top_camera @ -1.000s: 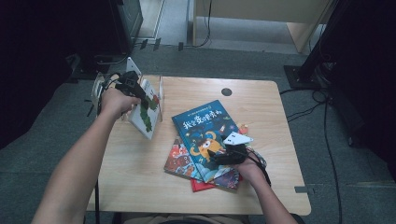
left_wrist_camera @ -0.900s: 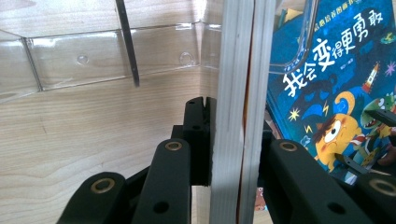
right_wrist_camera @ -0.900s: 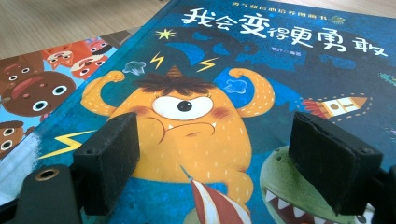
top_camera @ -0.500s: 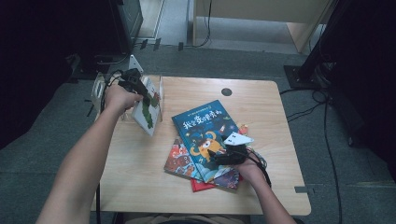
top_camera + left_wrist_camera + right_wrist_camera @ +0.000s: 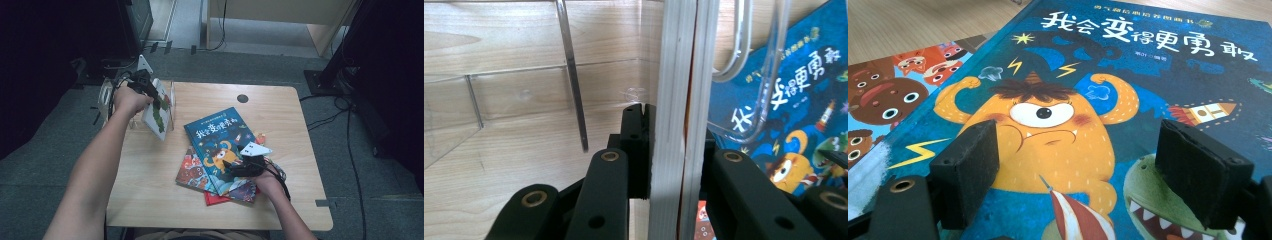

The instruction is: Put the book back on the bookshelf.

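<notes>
- Left gripper: jaws clamped on the edge of a thin hardcover book, held upright on its edge. In the left gripper view the pads press on both covers, the page block showing between them. In the high view this gripper is at the table's far-left corner, with the book standing in or against a clear acrylic rack; whether it is fully seated between the dividers cannot be told.
- Right gripper: jaws wide apart, holding nothing, poised low over the cover of the blue book. In the high view it rests over the near-right part of the stack.
- Blue book: lies flat and askew on top of the pile in mid-table, well apart from the rack.
- Beneath it: a book with cartoon faces and a red book, both partly covered.
- Handling judgement, held book: stiff boards, light, glossy covers likely slippery. A grip at one edge lets it swing or twist; it should be guided straight down between the dividers.
- Handling judgement, blue book: rigid and flat, with no edge lifted. The best hold is probably the overhanging edge or corner, pinching across the covers; its slick surface may let it slide over the books below.
- Table: pale wood.
</notes>
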`<state>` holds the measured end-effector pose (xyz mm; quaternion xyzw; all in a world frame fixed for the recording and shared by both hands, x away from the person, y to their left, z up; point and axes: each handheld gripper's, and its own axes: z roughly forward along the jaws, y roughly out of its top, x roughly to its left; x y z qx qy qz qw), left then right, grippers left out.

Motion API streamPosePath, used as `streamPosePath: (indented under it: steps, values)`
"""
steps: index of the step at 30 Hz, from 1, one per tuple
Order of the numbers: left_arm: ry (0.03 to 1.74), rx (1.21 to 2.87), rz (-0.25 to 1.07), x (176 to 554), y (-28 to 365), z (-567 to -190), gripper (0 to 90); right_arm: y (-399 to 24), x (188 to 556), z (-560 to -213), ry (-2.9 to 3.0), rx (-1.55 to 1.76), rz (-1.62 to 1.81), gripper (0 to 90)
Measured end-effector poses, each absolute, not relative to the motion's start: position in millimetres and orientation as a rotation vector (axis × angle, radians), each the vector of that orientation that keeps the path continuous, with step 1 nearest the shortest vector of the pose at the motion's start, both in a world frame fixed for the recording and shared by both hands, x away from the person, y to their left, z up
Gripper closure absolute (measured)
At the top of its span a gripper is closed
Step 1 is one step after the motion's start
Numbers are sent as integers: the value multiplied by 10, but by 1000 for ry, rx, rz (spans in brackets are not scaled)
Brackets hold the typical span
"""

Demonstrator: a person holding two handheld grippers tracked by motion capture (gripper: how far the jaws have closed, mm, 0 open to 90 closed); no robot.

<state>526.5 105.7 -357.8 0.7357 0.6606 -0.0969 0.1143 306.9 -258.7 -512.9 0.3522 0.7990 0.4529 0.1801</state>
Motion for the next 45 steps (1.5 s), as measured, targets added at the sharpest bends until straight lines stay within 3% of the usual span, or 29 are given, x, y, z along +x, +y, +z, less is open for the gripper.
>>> streamPosePath:
  steps: [45]
  values:
    - [1967,2167,-278,5409,910,-3749,750,-2591,3060,-5132,2251,999,1285,180]
